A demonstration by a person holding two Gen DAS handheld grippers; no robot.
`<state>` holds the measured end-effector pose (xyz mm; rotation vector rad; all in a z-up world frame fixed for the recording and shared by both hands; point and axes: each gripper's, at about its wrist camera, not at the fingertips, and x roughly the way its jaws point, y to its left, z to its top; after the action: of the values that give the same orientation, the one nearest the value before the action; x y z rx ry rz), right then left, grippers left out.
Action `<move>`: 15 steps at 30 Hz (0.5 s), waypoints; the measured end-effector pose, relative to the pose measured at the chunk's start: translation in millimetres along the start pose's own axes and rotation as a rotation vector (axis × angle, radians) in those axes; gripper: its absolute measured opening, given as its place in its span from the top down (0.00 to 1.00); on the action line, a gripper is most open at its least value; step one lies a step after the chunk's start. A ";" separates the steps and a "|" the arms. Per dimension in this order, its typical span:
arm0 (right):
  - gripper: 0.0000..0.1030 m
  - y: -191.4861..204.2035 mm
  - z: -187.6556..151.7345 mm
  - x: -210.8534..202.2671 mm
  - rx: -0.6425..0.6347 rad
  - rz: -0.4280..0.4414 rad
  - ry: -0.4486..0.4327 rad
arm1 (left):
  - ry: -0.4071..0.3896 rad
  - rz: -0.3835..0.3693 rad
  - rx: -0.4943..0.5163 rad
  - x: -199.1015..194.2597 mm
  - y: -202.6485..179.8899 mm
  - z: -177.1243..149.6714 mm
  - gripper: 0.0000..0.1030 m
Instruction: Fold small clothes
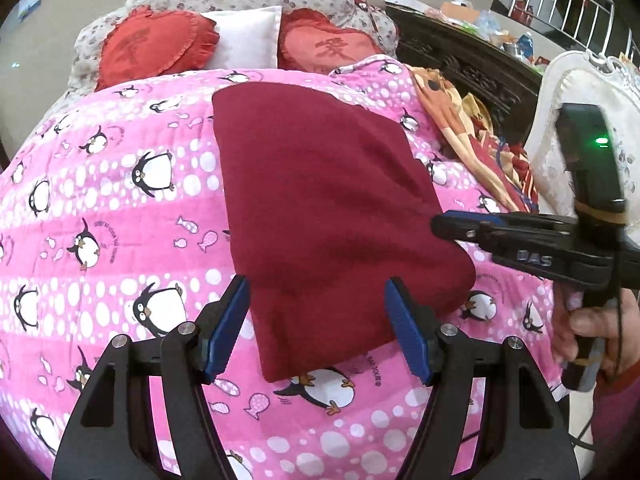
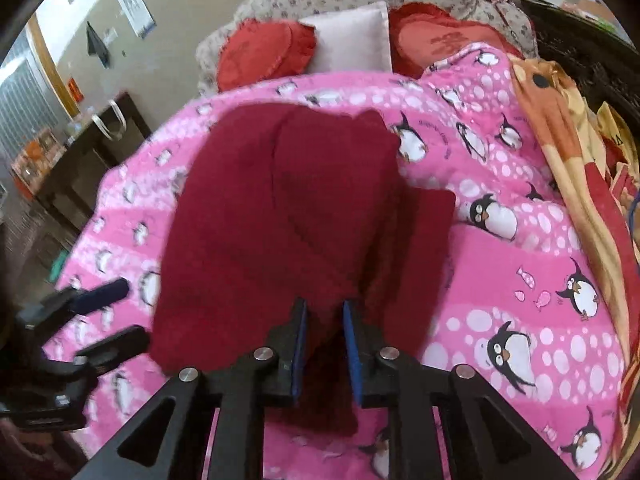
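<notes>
The dark red garment (image 1: 320, 208) lies folded on the pink blanket (image 1: 120, 208), with bare blanket showing on both sides. The left gripper (image 1: 316, 320) hangs spread over its near edge. The right gripper (image 2: 324, 344) seems to pinch its right edge, though blur obscures it.

The bed (image 1: 120, 240) is covered by a pink penguin-print quilt (image 1: 100, 184). A dark red garment (image 1: 320, 208) lies on the quilt. Two red heart cushions (image 1: 152, 46) and a white pillow (image 1: 248, 36) rest at the head.
</notes>
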<state>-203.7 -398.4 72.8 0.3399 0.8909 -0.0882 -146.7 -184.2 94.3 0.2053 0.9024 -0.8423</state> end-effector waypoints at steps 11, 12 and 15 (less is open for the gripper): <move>0.31 -13.8 0.4 -8.8 0.092 0.006 -0.054 | 0.012 -0.068 -0.127 9.1 25.4 7.4 0.32; 0.31 -21.5 1.0 -4.6 0.129 0.024 -0.053 | 0.016 -0.091 -0.161 13.1 31.7 8.8 0.32; 0.31 -46.6 5.8 13.4 0.248 0.085 -0.045 | 0.037 -0.139 -0.263 30.2 51.3 14.2 0.32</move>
<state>-201.0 -443.3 53.9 0.6041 0.8210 -0.1280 -91.1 -173.7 71.1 -0.0718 1.0611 -0.8407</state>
